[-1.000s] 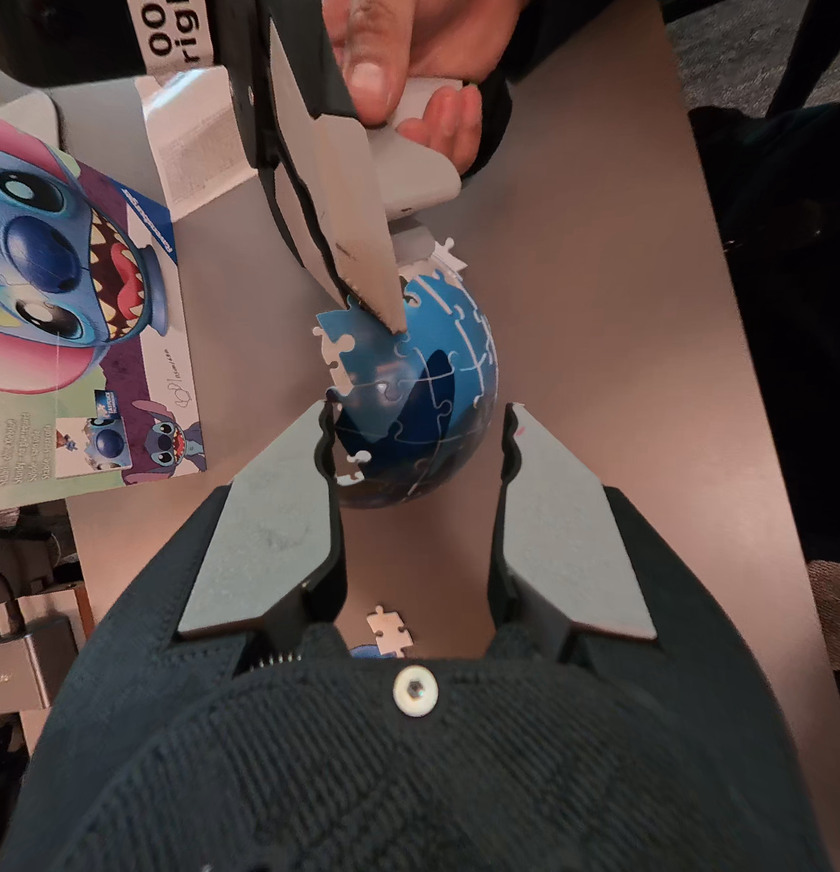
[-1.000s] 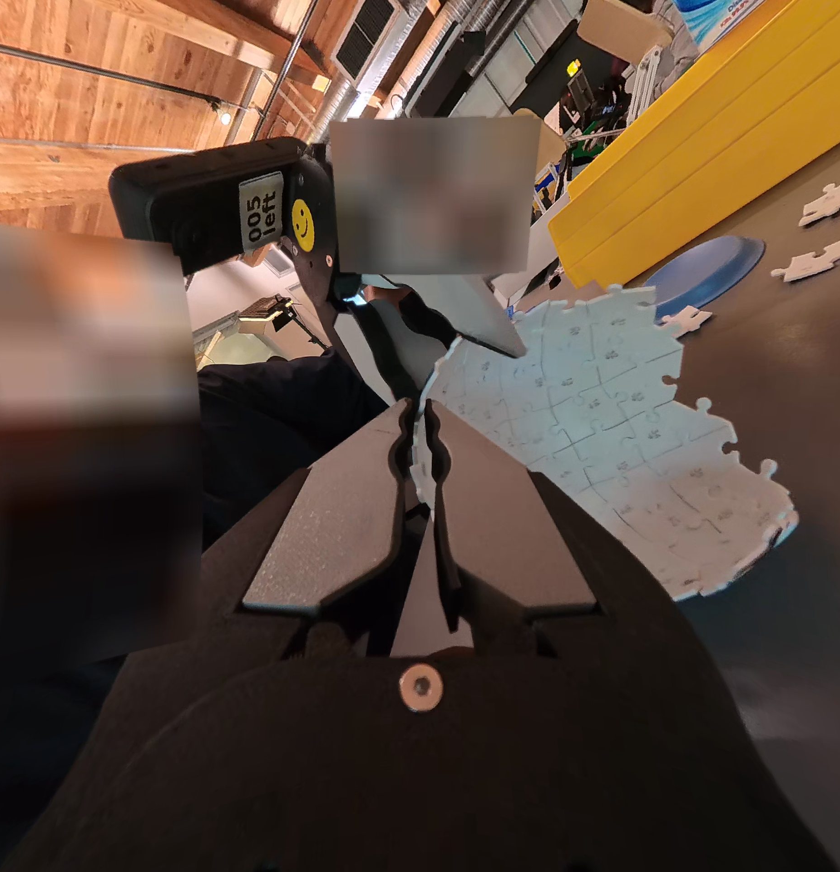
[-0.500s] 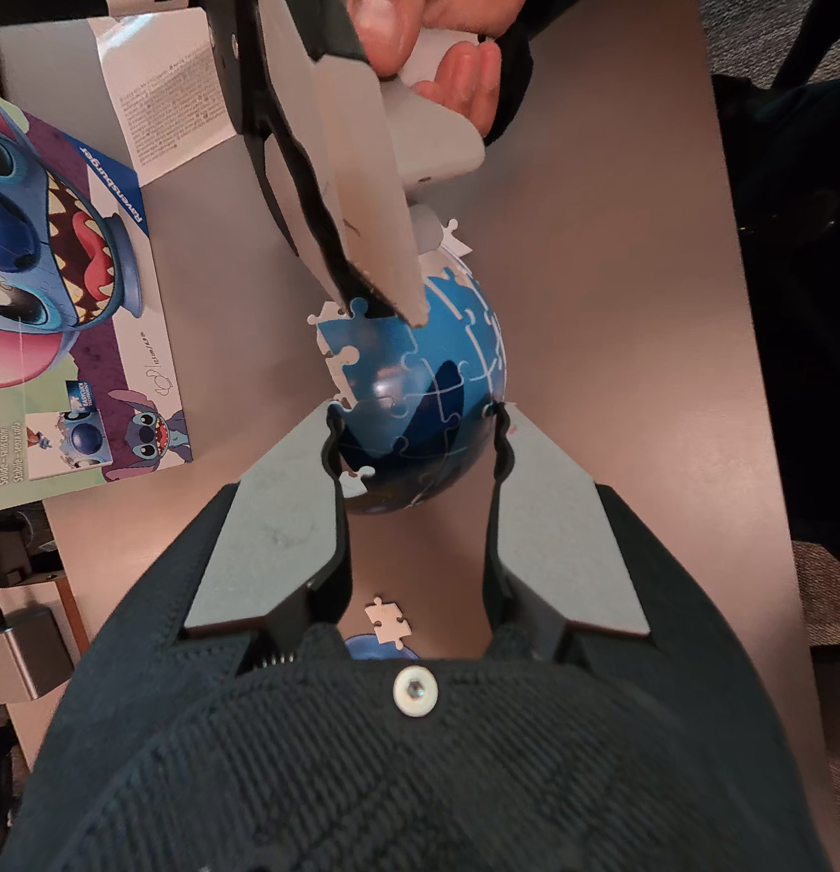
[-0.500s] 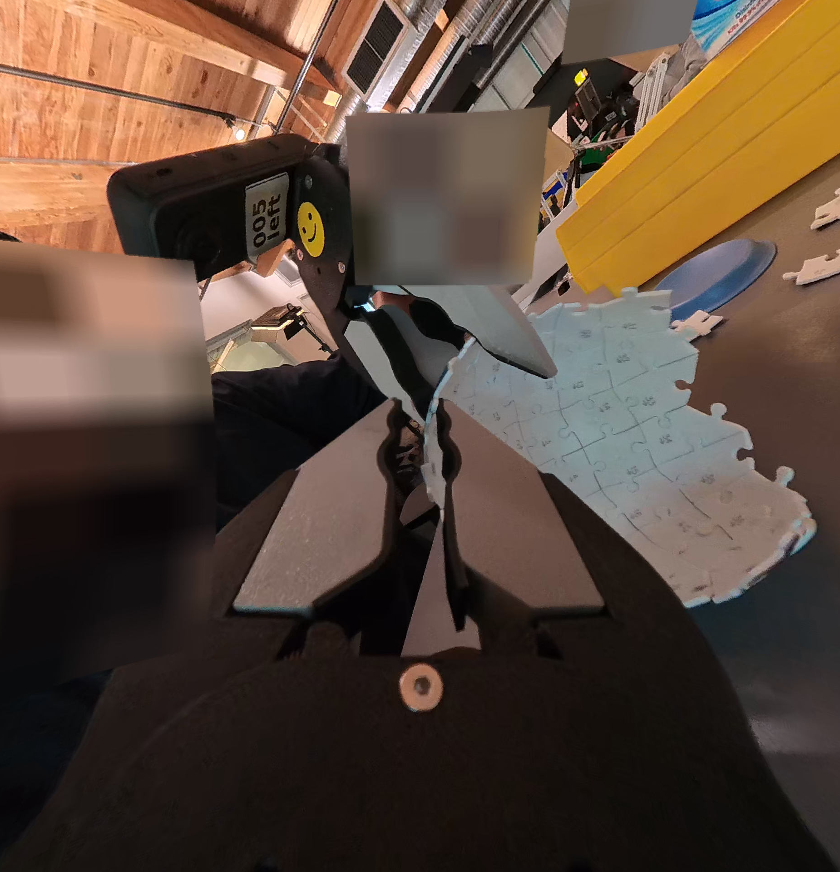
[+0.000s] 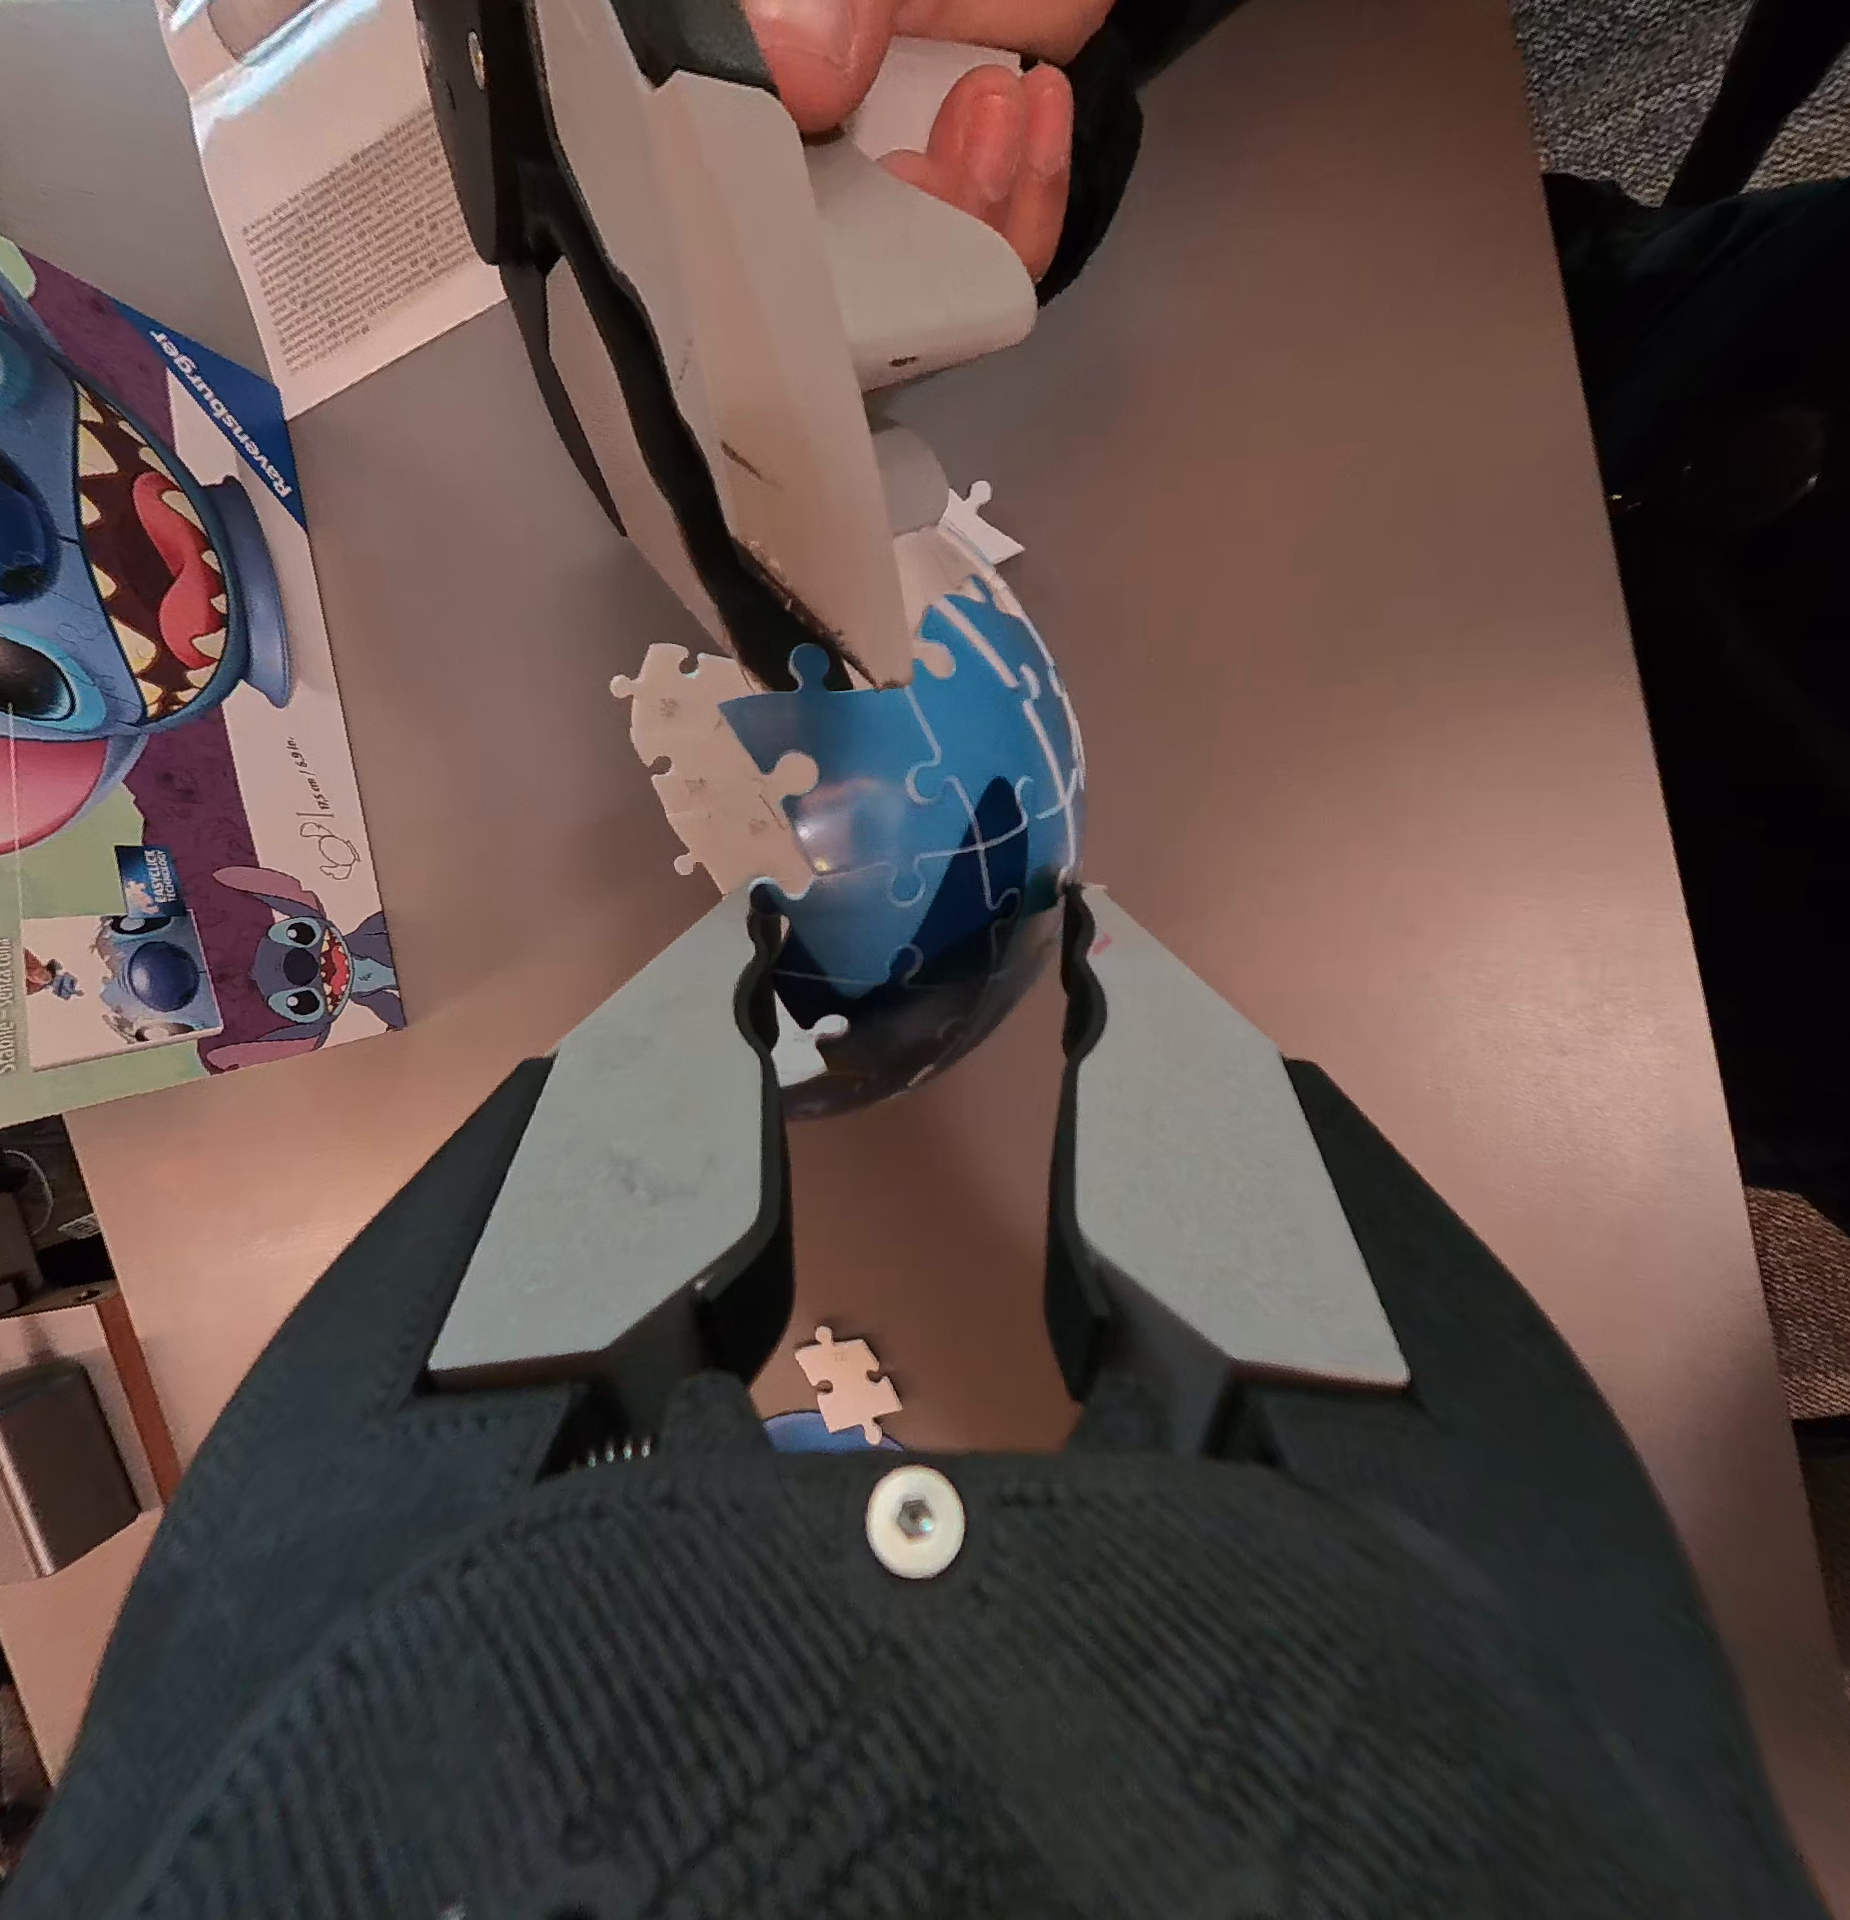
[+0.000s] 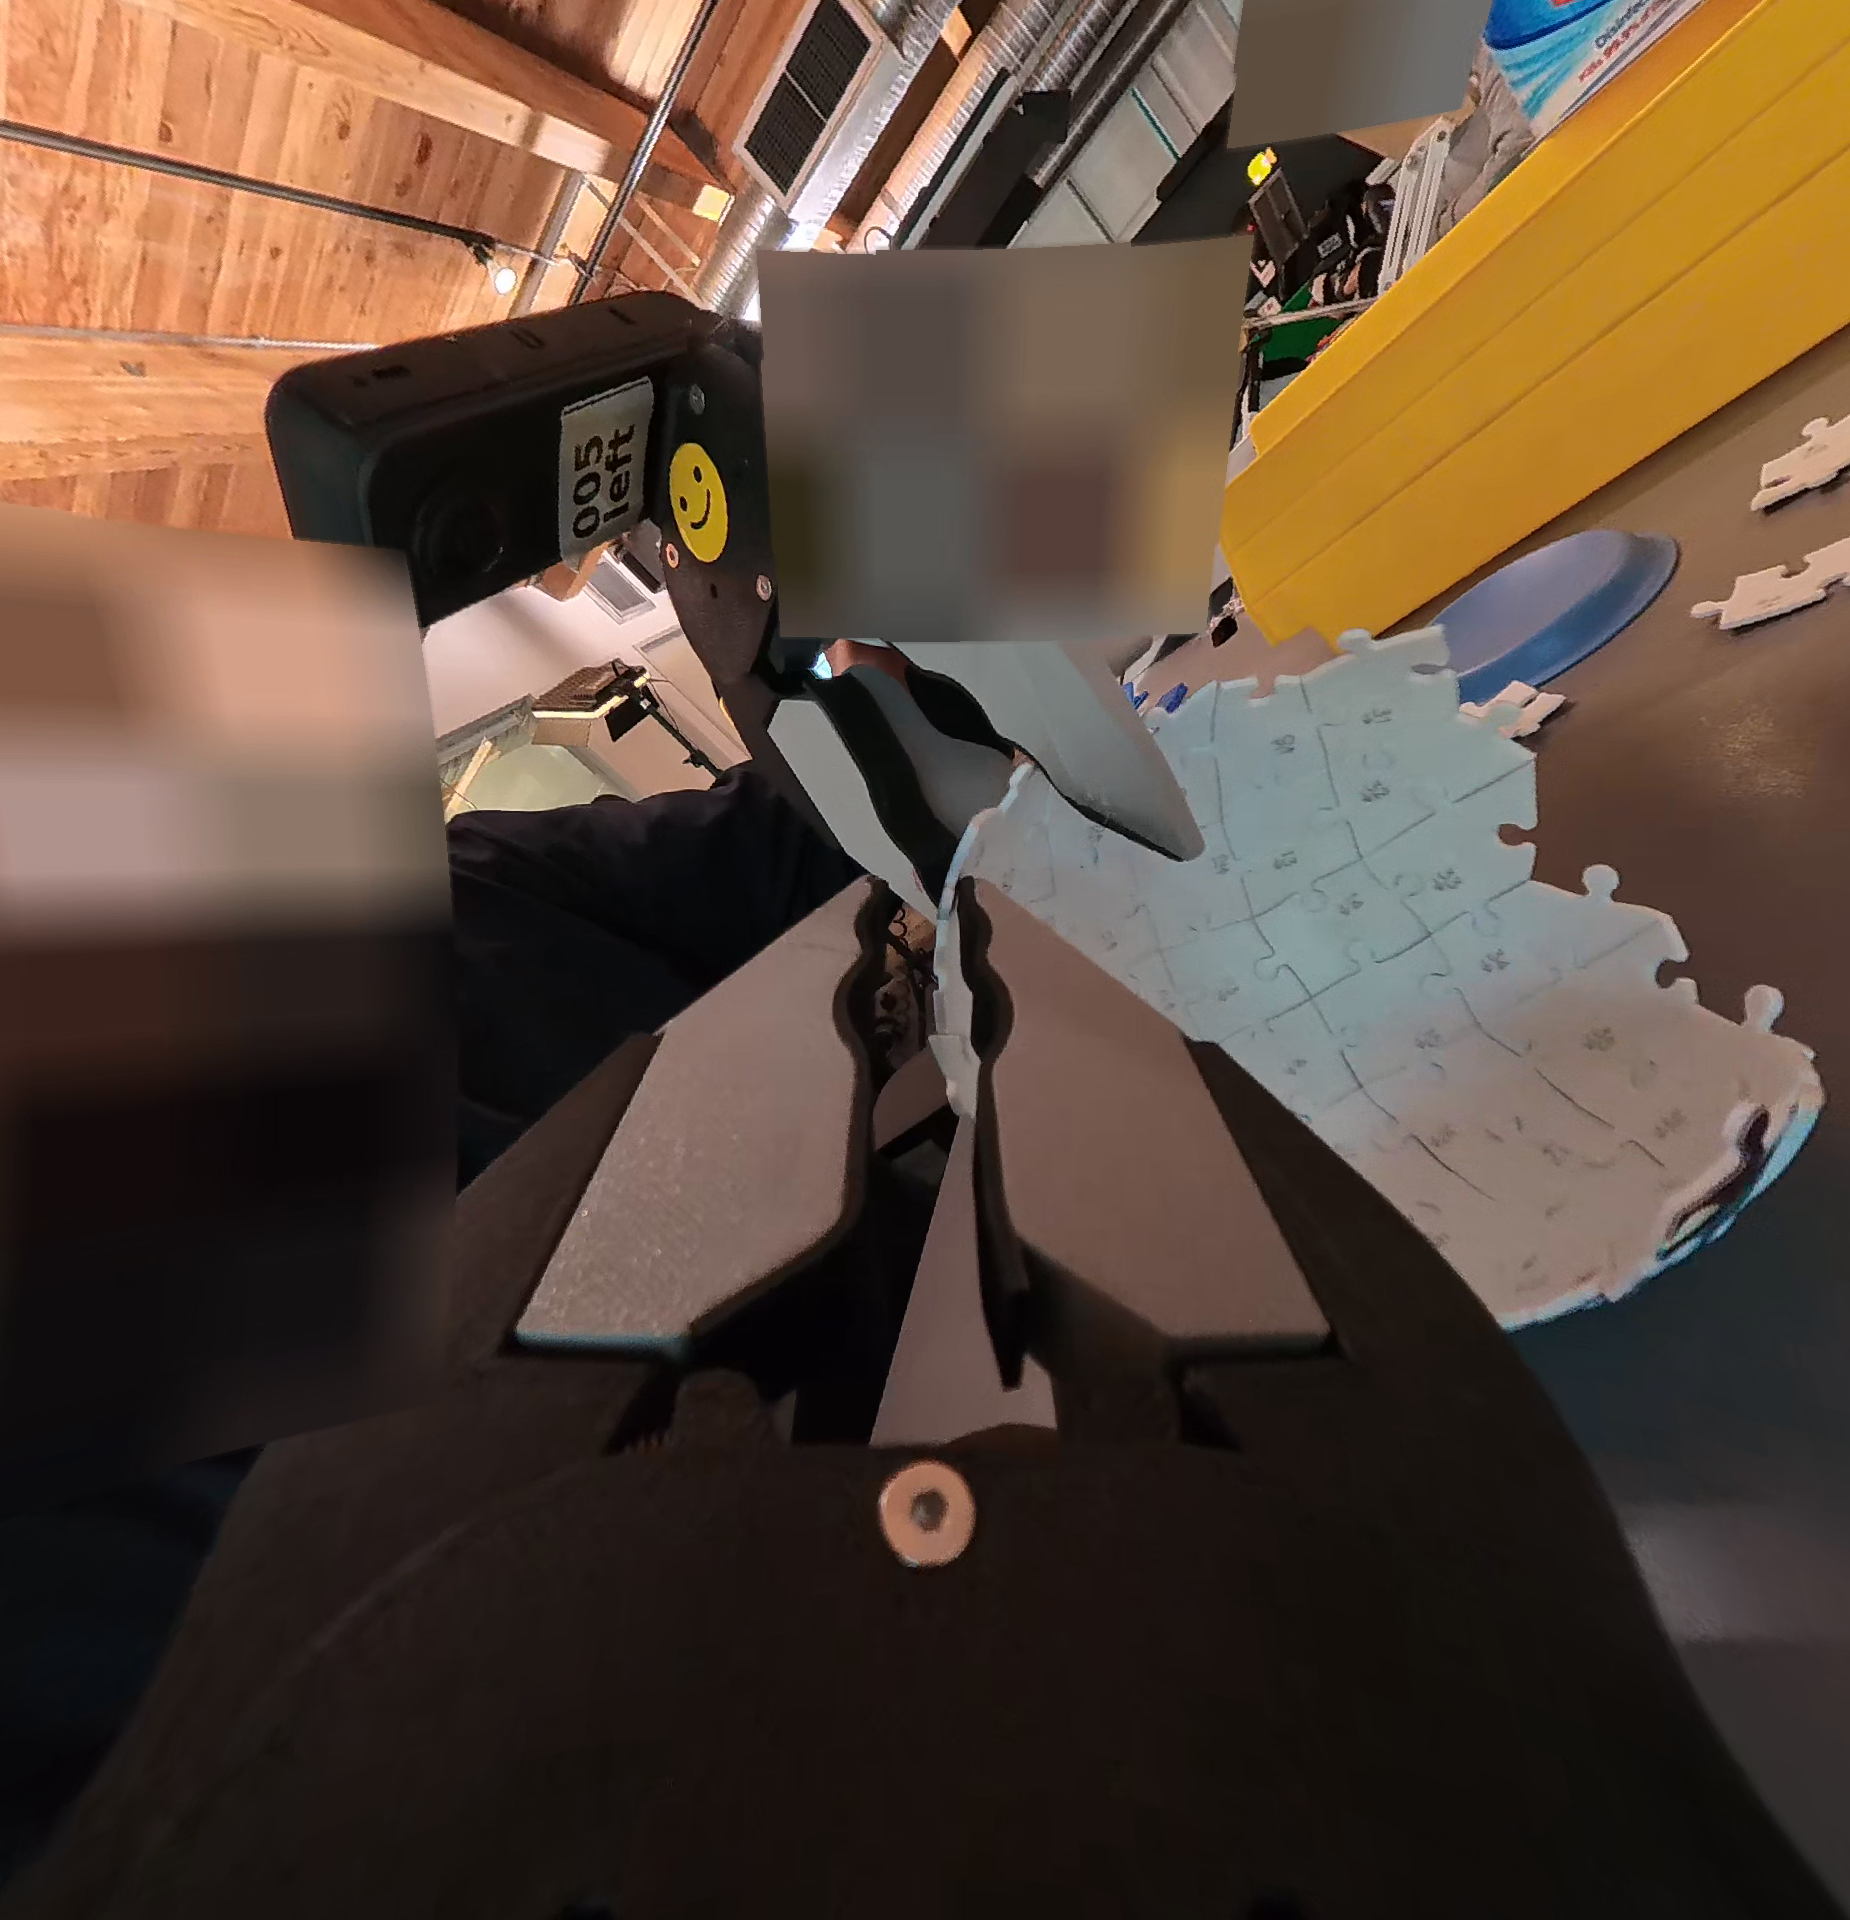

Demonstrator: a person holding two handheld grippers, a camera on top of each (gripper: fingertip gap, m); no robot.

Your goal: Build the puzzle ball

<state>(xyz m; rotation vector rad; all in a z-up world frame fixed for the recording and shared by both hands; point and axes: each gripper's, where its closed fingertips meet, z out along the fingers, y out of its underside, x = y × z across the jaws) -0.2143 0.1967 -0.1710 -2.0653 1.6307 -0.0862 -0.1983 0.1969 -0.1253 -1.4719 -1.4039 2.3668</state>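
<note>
A: Where is the ball [image 5: 931,831]?

B: Between the two grippers, above the middle of the brown surface [image 5: 1316,727]; whether its underside touches the surface I cannot tell. It is a partial shell of joined pieces, blue and glossy outside, white inside.

A: Which way does it face?

B: In the left wrist view the blue curved side faces the camera and the open, jagged rim points toward the left edge of the surface, where the box [image 5: 142,665] lies. In the right wrist view the white hollow [image 6: 1368,935] faces the camera. The shell looks slightly longer from the right gripper's end to the left gripper's end than across.

A: And the left gripper [image 5: 910,925]?

B: Its fingers are spread to the ball's width, with both tips pressed against the near sides, so it grips the ball.

A: The right gripper [image 5: 859,665]?

B: It comes in from the far side, held by a hand [image 5: 942,114]. In its own view the fingers [image 6: 1066,1039] are nearly together, pinching the shell's rim edge-on.

A: Anything else on the surface?

B: A loose white piece [image 5: 848,1387] lies near the left gripper's base, beside a blue disc [image 6: 1565,603]. Two more pieces [image 6: 1794,582] lie farther along.
</note>
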